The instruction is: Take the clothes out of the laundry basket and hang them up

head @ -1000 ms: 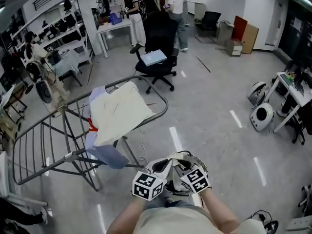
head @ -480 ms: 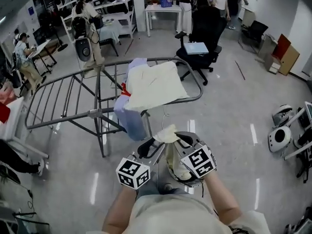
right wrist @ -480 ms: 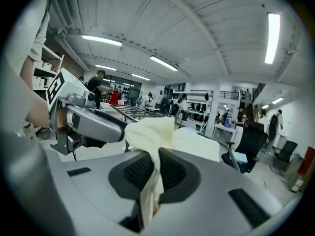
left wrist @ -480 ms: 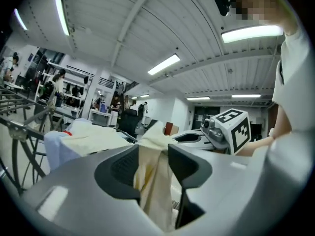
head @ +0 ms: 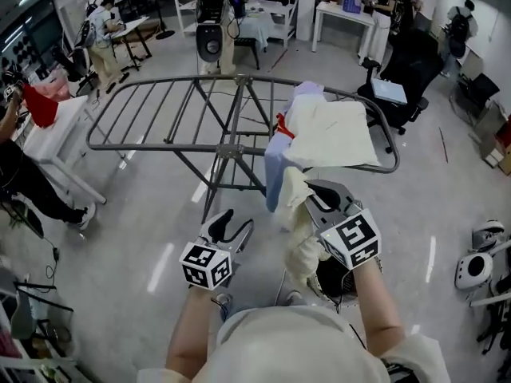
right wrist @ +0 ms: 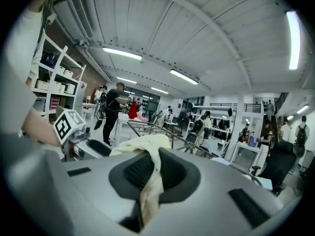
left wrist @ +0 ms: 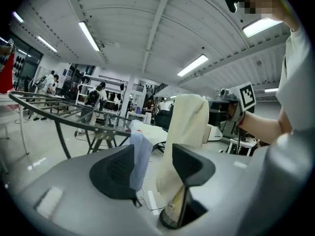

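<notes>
My right gripper [head: 322,200] is shut on a cream garment [head: 299,228], which hangs from its jaws in front of the drying rack [head: 172,144]. In the right gripper view the cloth [right wrist: 148,185] is pinched between the pads. To the left, my left gripper [head: 229,228] stands apart from the garment; its jaws have just been opening and nothing is between them [left wrist: 152,162]. The laundry basket [head: 338,284] sits on the floor under my right hand, mostly hidden. A cream cloth [head: 331,134] and a light blue garment [head: 274,168] hang on the rack's right end.
The rack's left bars [head: 136,110] are bare. A black office chair [head: 399,78] stands behind the rack at right. A person [head: 24,174] stands by a white table at far left. White round devices [head: 473,268] lie on the floor at right.
The right gripper has lifted the cream garment up out of the basket toward the rack. The left gripper has opened and moved left, away from the garment. The view has swung left.
</notes>
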`<state>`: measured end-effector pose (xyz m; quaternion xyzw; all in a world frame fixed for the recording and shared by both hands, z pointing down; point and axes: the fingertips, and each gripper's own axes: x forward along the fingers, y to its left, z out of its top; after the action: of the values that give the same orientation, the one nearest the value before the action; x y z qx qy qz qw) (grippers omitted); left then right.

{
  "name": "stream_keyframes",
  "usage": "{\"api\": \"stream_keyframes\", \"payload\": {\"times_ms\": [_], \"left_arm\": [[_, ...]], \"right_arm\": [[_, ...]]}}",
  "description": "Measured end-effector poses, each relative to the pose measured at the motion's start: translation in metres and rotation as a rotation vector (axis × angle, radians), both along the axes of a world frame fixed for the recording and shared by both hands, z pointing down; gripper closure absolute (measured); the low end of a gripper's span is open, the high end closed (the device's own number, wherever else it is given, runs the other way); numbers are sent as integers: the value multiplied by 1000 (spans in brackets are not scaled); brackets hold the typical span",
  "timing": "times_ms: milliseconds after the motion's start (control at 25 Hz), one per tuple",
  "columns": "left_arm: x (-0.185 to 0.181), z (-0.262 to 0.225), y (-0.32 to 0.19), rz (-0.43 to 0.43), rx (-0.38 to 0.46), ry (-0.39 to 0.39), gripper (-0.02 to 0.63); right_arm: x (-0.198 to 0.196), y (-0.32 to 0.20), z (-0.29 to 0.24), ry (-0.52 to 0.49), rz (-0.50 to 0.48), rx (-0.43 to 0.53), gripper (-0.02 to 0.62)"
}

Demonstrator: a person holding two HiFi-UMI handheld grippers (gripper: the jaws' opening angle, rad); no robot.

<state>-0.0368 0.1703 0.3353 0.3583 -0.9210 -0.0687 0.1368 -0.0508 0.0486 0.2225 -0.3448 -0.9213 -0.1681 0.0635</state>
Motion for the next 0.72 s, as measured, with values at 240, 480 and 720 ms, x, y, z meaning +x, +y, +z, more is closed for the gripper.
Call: {"api": "stream_keyframes", "payload": {"times_ms": [240,480,720], "left_arm": [[-10,37,95,-5,-49,82,368],[-32,33,171,7,-67,39,339],[-21,35,221,35,-135,10,279]], "right_arm": [[-21,105,-38,-43,-100,-40,574],[-26,208,-70,-113,-211,-38,574],[-39,286,-84,-141,-252,-64,574]]}}
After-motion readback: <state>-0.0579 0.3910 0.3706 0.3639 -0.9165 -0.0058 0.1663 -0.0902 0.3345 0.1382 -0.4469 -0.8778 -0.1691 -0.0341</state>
